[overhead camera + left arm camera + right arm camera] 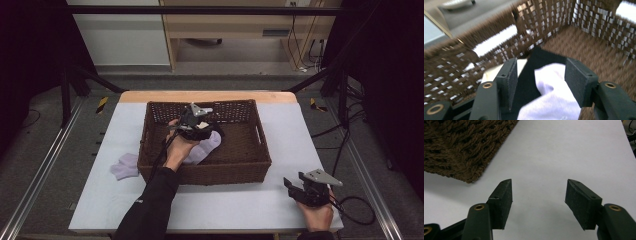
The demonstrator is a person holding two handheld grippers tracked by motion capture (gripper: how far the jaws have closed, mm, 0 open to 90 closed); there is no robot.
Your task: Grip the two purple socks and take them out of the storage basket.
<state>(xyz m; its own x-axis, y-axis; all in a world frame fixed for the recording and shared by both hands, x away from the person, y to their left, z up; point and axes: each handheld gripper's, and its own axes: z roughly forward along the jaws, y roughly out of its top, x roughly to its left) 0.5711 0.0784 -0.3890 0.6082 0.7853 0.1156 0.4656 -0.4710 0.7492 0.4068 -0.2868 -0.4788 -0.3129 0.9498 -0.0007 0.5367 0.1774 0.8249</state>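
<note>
Straddling pale sock (549, 100), jaws wide

White table cover (240, 205), wood cabinet (225, 30) behind, cables (300, 45) on floor

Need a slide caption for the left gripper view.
Open left tool inside the woven basket, jaws either side of a pale sock lying on a dark cloth.
</note>
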